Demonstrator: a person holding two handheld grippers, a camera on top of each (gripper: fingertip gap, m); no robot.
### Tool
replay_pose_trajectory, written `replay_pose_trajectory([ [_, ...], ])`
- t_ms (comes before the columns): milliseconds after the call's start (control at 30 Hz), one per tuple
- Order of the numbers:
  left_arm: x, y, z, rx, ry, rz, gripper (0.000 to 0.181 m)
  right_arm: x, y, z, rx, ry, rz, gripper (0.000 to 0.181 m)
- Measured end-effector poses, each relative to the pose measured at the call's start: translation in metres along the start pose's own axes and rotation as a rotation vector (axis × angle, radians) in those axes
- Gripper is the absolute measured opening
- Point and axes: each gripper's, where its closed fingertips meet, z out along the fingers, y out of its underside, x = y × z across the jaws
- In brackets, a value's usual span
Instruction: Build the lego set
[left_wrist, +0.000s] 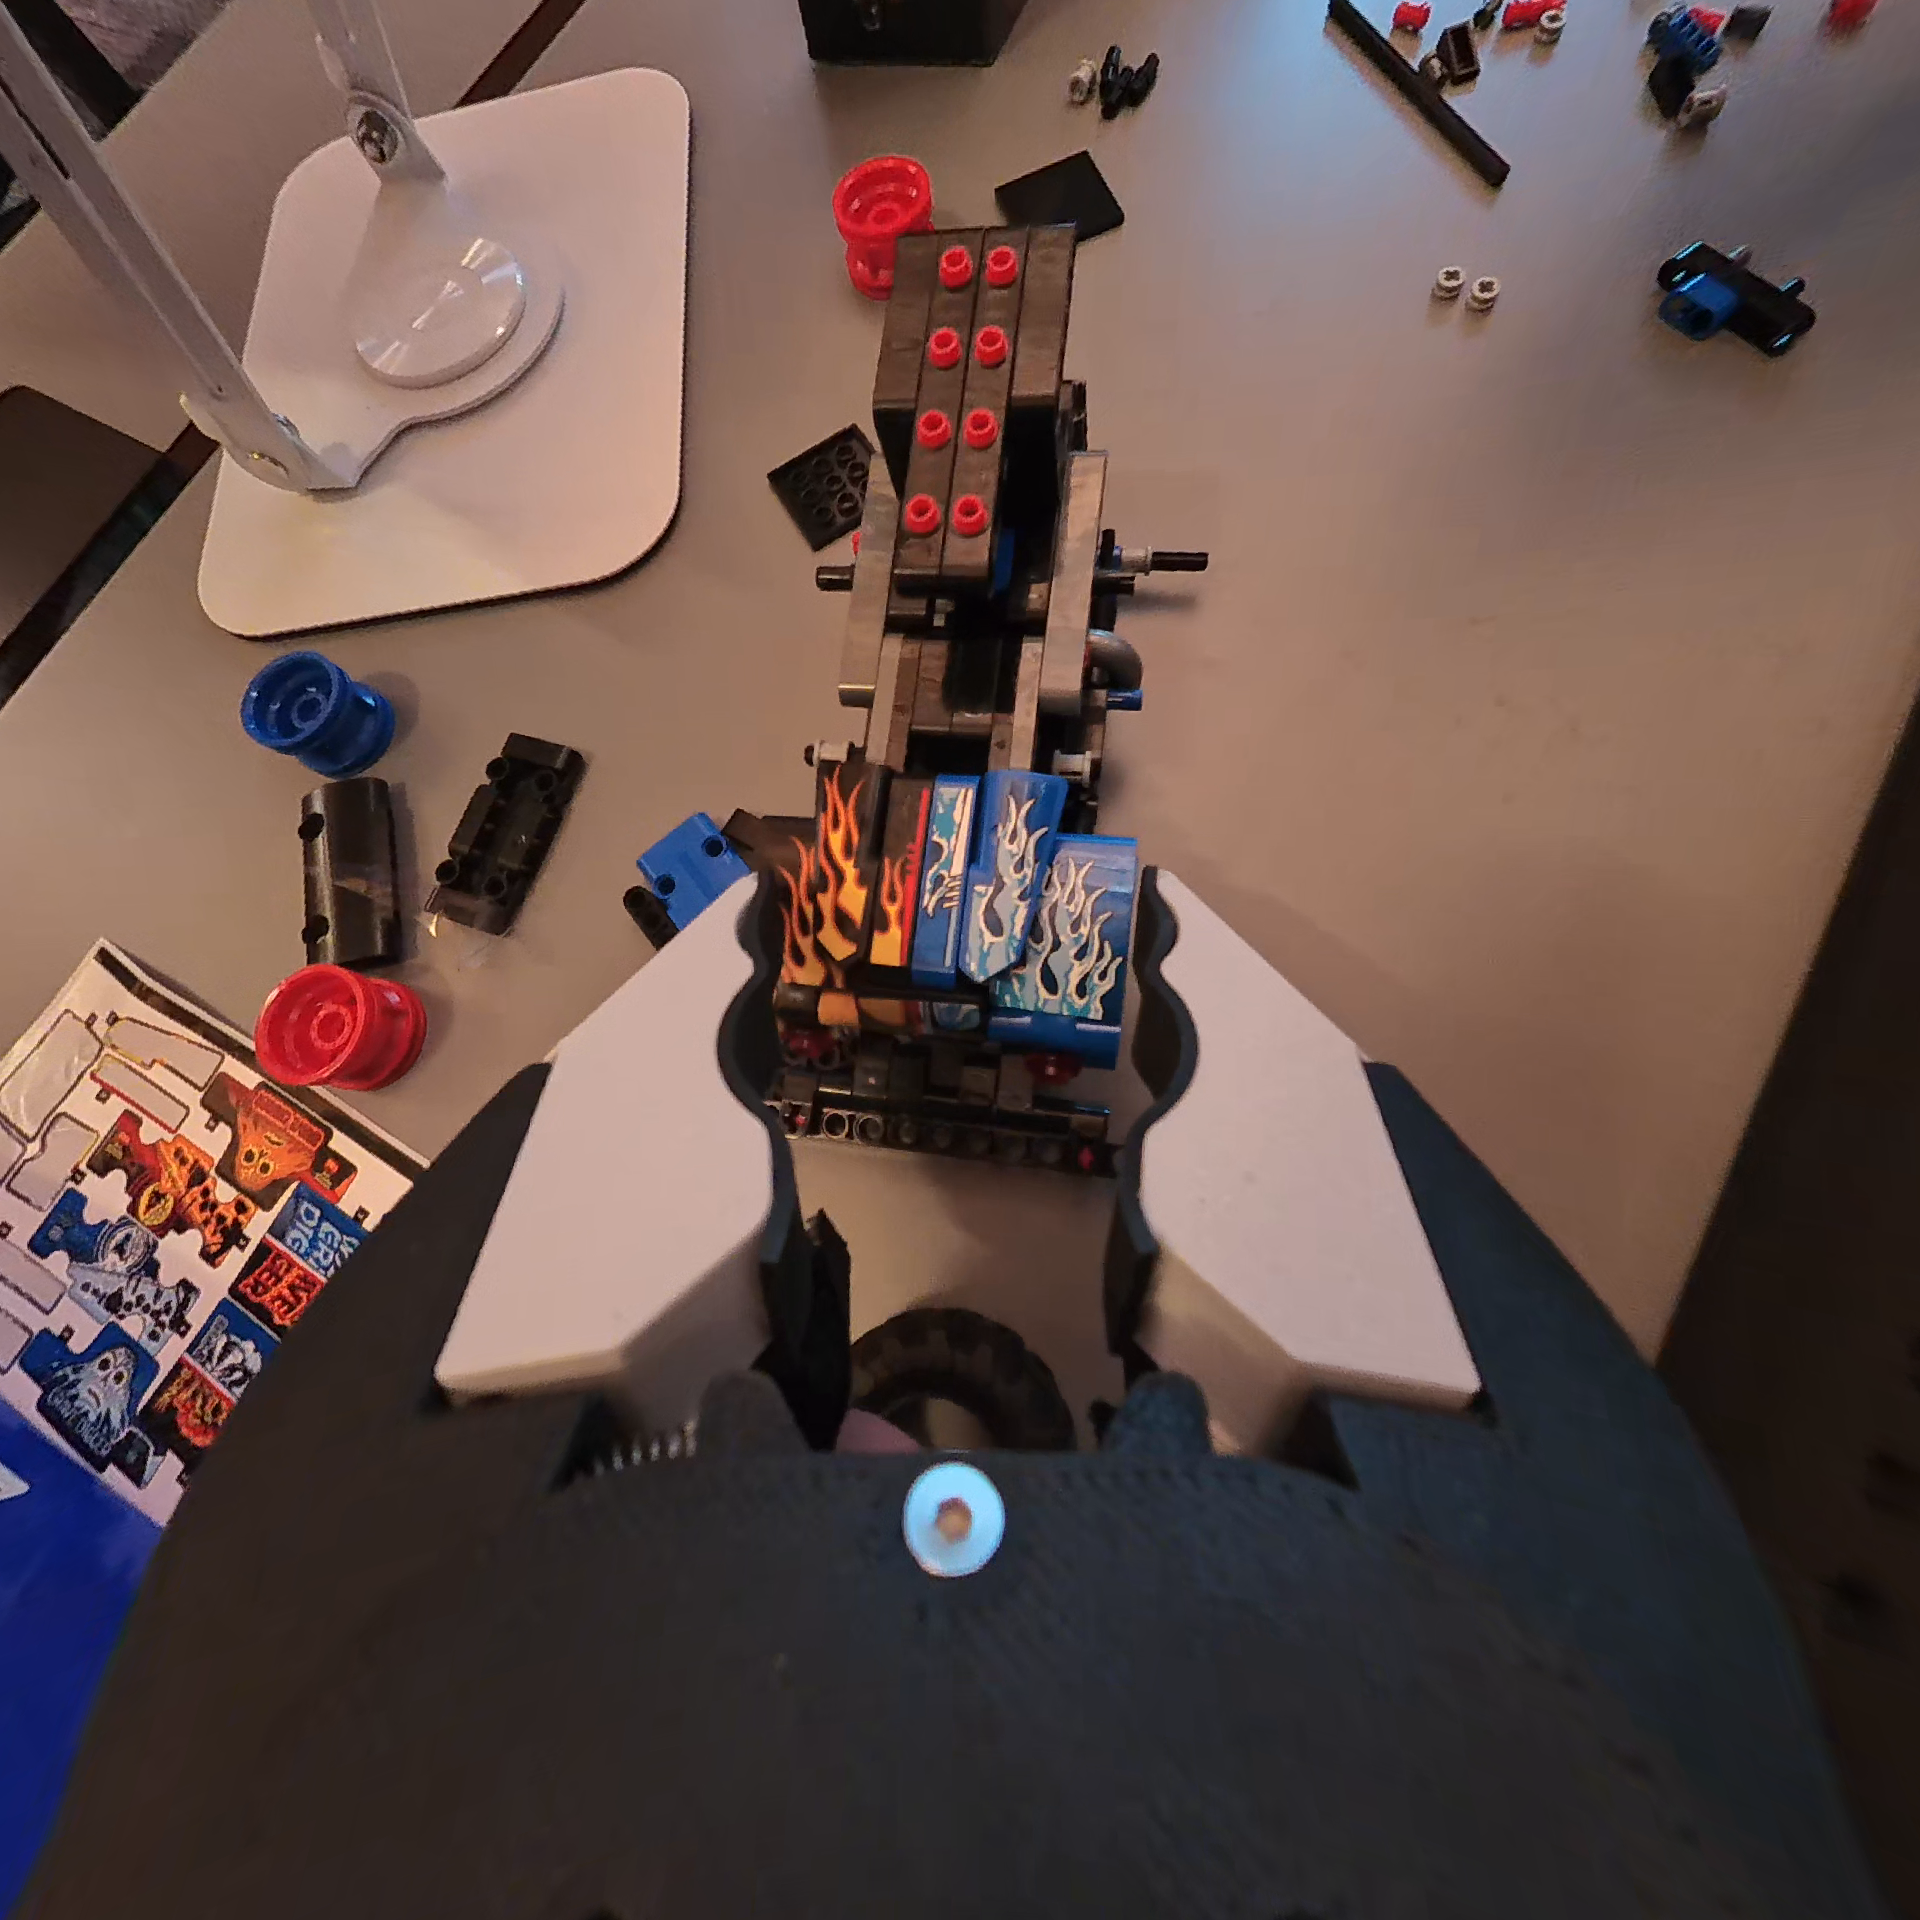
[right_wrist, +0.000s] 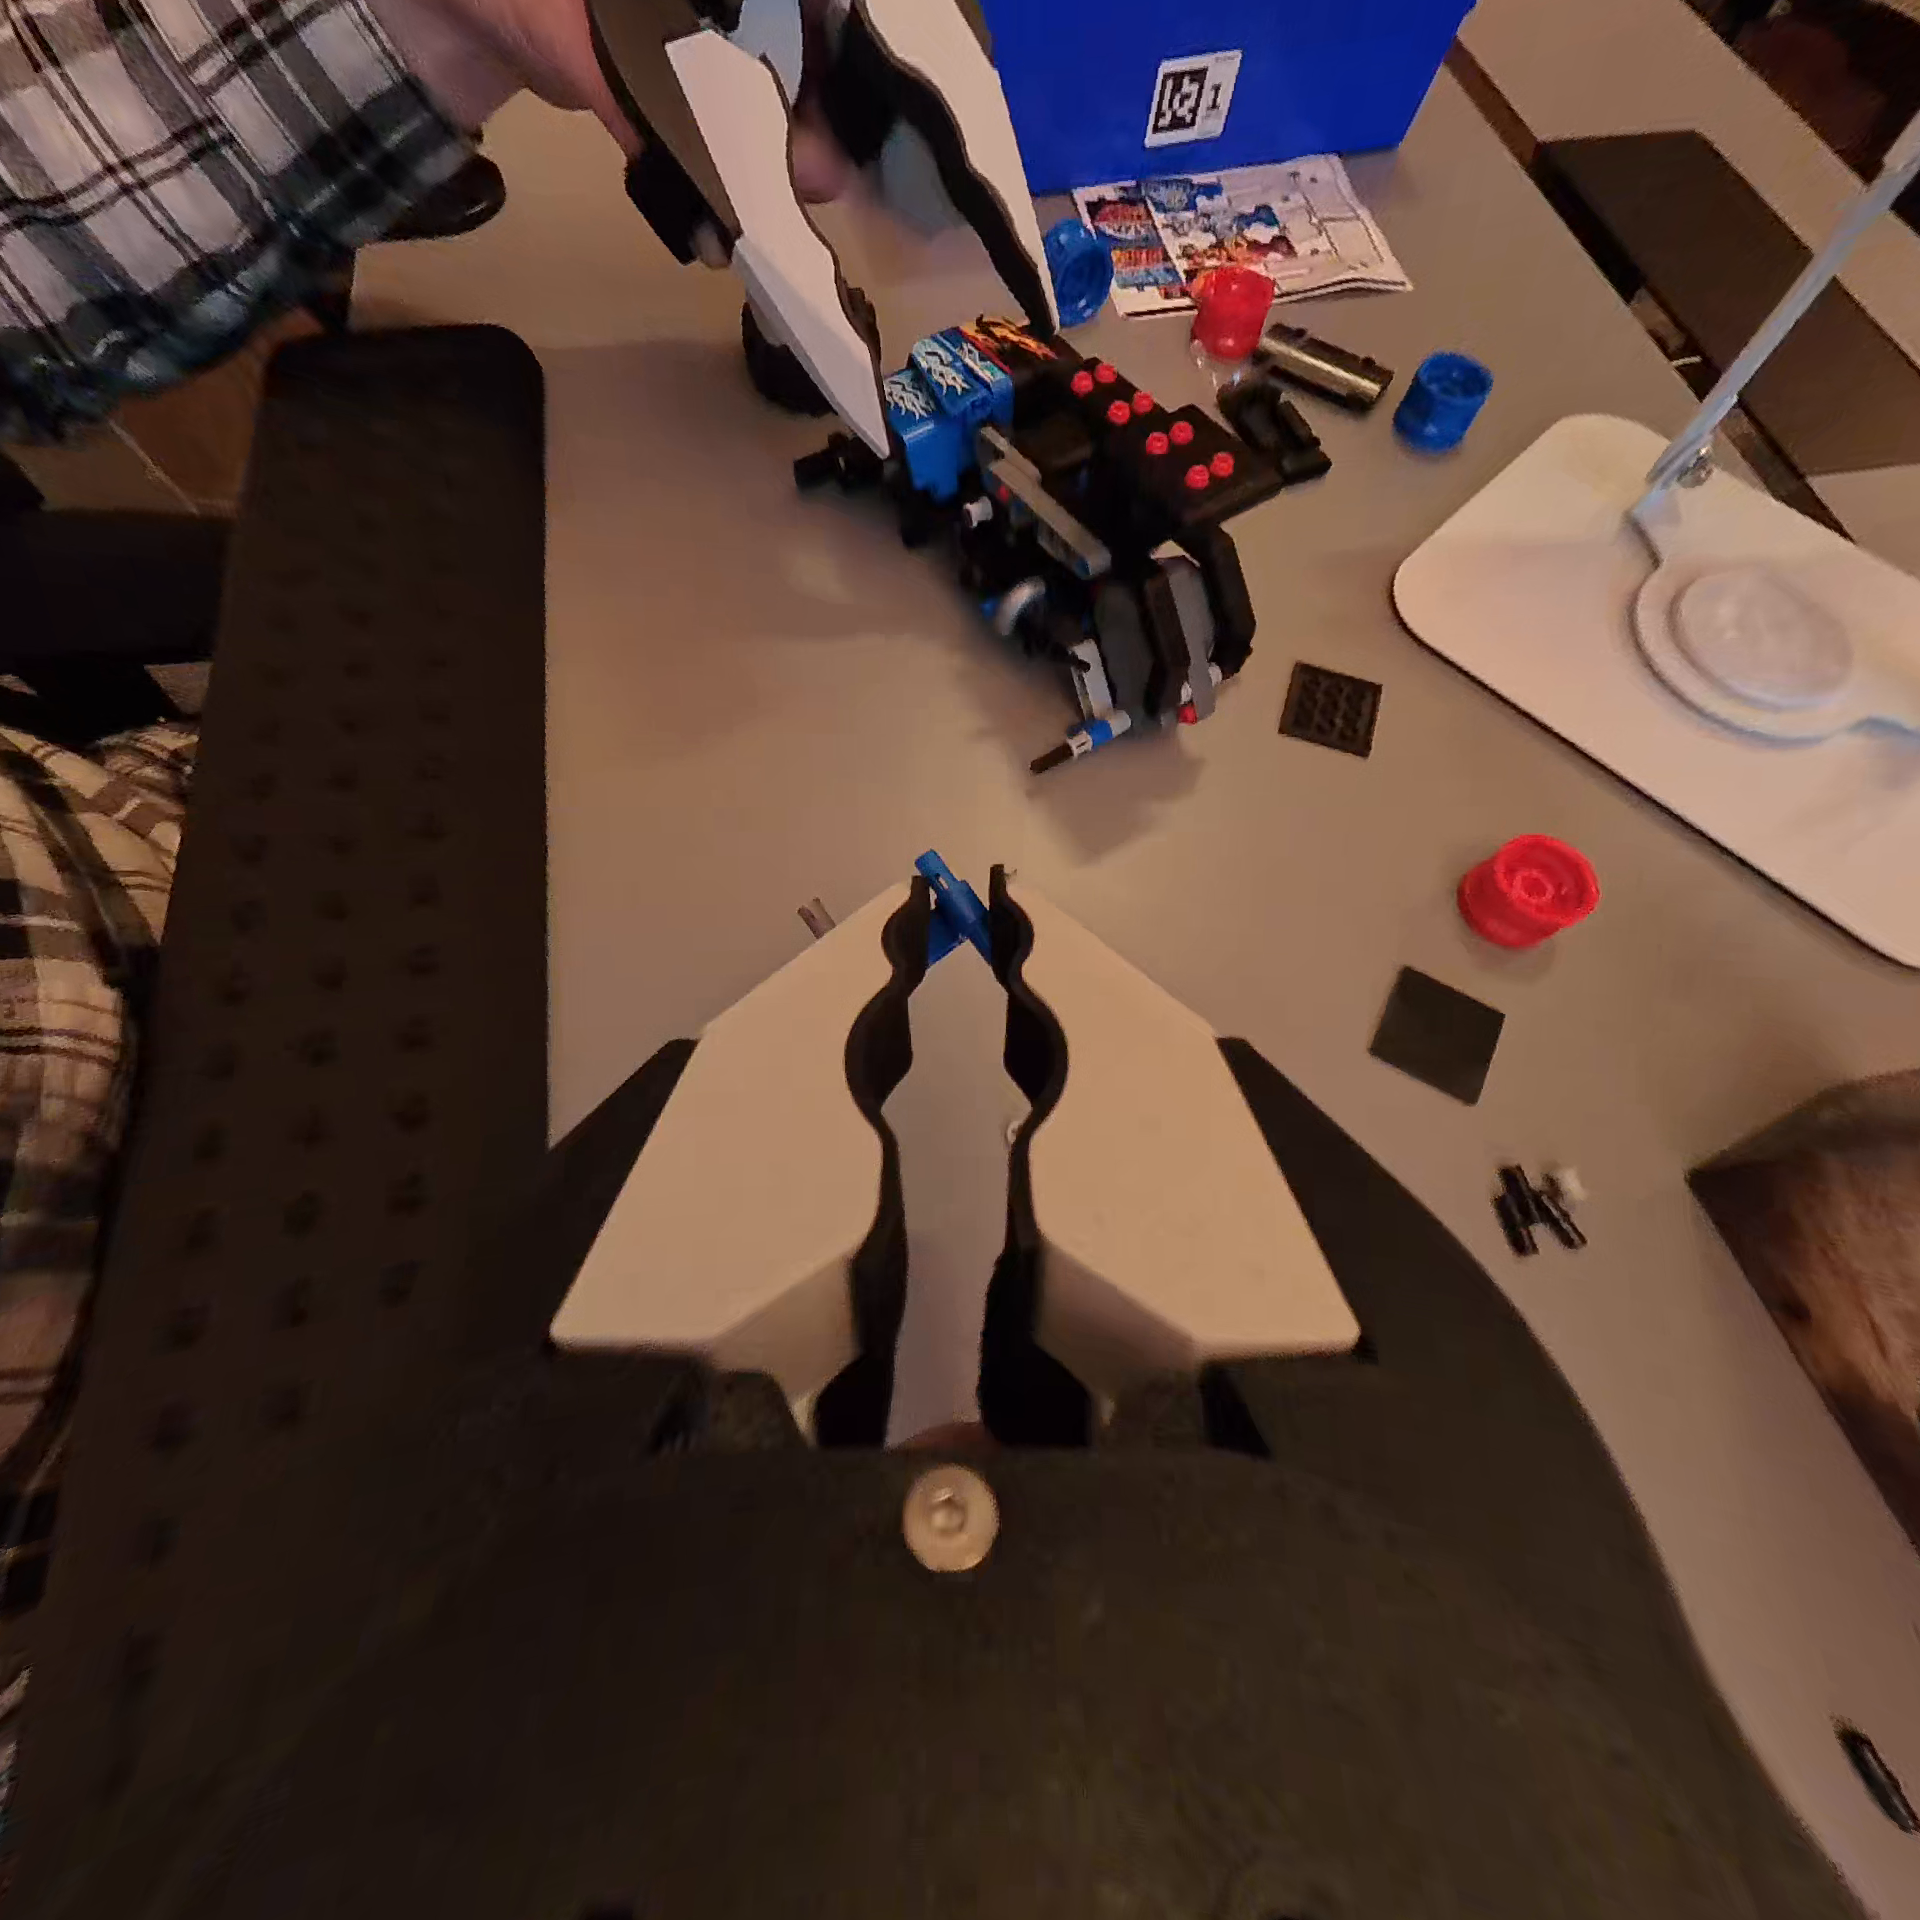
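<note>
The partly built lego vehicle (left_wrist: 966, 582) lies on the grey table; it has black beams, red studs and flame-stickered panels in orange and blue. My left gripper (left_wrist: 951, 904) is closed around the flame-stickered end, with a pad against each side. The right wrist view shows the vehicle (right_wrist: 1081, 499) from the side, with the left gripper (right_wrist: 956, 374) gripping its flame end from above. My right gripper (right_wrist: 958, 883) is shut on a small blue lego piece (right_wrist: 951, 914) and holds it over bare table, short of the vehicle.
Loose parts lie around: red wheels (left_wrist: 338, 1023) (right_wrist: 1527, 888), blue wheels (left_wrist: 312, 712), black plates (right_wrist: 1330, 712), a black tyre (left_wrist: 956, 1371), small pins (right_wrist: 1538, 1205). A sticker sheet (left_wrist: 156, 1195), a white lamp base (left_wrist: 447, 353), a black perforated board (right_wrist: 364, 831) and a blue box (right_wrist: 1226, 83) are also here.
</note>
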Motion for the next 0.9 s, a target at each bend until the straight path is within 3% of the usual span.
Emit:
replay_pose_trajectory([
  [367,-0.001,-0.004,0.007,0.011,-0.012,0.038,0.068,0.01,0.011,0.016,0.064,0.006,0.034,0.009],
  [900,0.0,-0.005,0.011,0.016,-0.008,0.037,0.069,0.017,0.026,0.02,0.042,0.019,0.039,0.009],
])
